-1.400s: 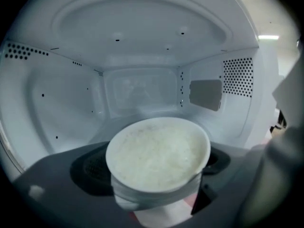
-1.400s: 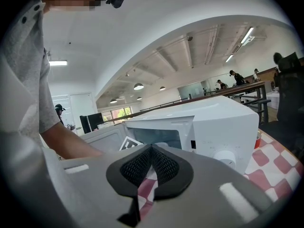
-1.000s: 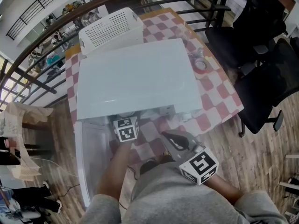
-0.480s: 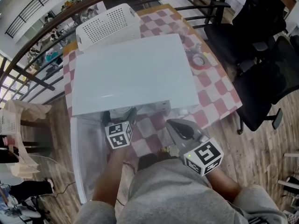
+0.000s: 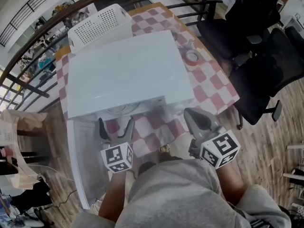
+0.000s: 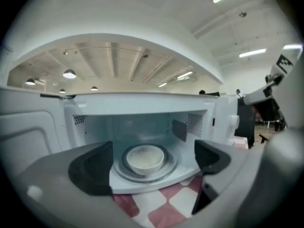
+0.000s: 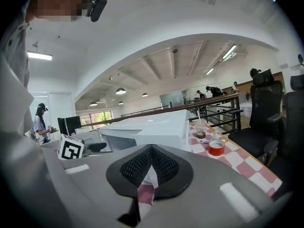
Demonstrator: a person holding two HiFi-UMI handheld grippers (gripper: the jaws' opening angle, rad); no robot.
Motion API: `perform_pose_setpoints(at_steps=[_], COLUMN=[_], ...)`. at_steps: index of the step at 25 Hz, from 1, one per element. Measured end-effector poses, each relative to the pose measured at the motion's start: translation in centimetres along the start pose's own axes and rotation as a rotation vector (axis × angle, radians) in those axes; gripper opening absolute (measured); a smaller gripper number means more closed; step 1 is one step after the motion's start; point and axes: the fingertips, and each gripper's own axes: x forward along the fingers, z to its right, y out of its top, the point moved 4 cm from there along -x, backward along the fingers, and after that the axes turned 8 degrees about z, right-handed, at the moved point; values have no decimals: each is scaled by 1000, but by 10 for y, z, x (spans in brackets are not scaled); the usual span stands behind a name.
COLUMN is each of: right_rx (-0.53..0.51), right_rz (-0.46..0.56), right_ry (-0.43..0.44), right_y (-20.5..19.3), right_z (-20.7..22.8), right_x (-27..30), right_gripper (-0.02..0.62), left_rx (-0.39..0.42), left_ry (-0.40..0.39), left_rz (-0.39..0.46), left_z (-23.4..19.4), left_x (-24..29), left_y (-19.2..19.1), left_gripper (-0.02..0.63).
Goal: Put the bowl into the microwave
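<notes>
A pale bowl [image 6: 145, 157] stands on the glass turntable inside the white microwave [image 6: 142, 106], whose door [image 6: 28, 127] hangs open to the left. My left gripper [image 6: 152, 161] is open just outside the mouth, with the bowl seen between its dark pads and apart from them. From the head view the microwave [image 5: 123, 75] hides the bowl under its top; the left gripper [image 5: 115, 127] is open in front of the cavity. My right gripper [image 5: 200, 120] is shut and holds nothing, off the microwave's front right corner. Its pads [image 7: 151, 167] meet at the tip.
A red-and-white checked cloth [image 5: 209, 87] covers the table. A white basket [image 5: 102, 25] stands behind the microwave. A tape roll [image 5: 192, 57] and a cup [image 7: 199, 133] sit at the right. Black chairs [image 5: 247, 27] stand to the right, a railing behind.
The left gripper has drawn back out of the microwave toward the person, its open jaws now showing in front. The right gripper has shifted a little right.
</notes>
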Motion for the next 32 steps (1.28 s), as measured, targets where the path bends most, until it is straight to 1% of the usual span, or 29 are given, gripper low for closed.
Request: perform_pose_setpoints(at_steps=[3, 5, 7, 9, 10, 11, 12, 14, 15, 17, 18, 19, 21, 25, 29, 32], right_rx=[-1, 4, 5, 1, -2, -6, -10, -13, -12, -10, -12, -17, -29, -60, -75, -93], right_rz=[5, 3, 1, -2, -5, -7, -9, -11, -10, -5, -2, 1, 6, 12, 19, 10], right_ry=[-43, -58, -61, -54, -50, -47, -45, -46, -49, -56, -60, -65, -79, -109, -134, -147], right_y=[2, 1, -1, -4, -6, -8, -10, -14, -16, -20, -22, -24, -26, -32, -34, -38], right_z=[-2, -11, -24, -41, -50, -58, -66, -81, -89, -106, -115, -124, -141, -180, -214, -232], right_x=[-10, -15, -19, -24, -27, -29, -32, -38, -42, -52, -58, -65, -80, -116, -154, -175], right_gripper=[-2, -2, -2, -2, -2, -2, -2, -2, -2, -2, -2, -2, -2, -2, -2, -2], left_rx=[-8, -15, 26, 87, 100, 97, 82, 51, 41, 32, 28, 23, 5, -41, -49, -70], left_ry=[-52, -101, -170, -247, -273, -288, -294, -306, -318, -346, -356, -360, -358, -368, -367, -362], left_rz=[64, 97, 136, 172, 180, 179, 174, 166, 169, 173, 167, 159, 153, 172, 170, 160], left_z=[15, 28, 42, 55, 59, 61, 60, 56, 54, 49, 47, 43, 37, 29, 24, 22], left_x=[-20, -37, -54, -73, -83, -93, -102, -119, -128, -150, -161, -172, -194, -242, -281, -305], left_y=[22, 34, 44, 53, 56, 57, 58, 57, 56, 54, 52, 51, 49, 47, 44, 43], left_gripper=[513, 472, 441, 429, 411, 387, 358, 278, 220, 76, 32, 13, 12, 11, 11, 11])
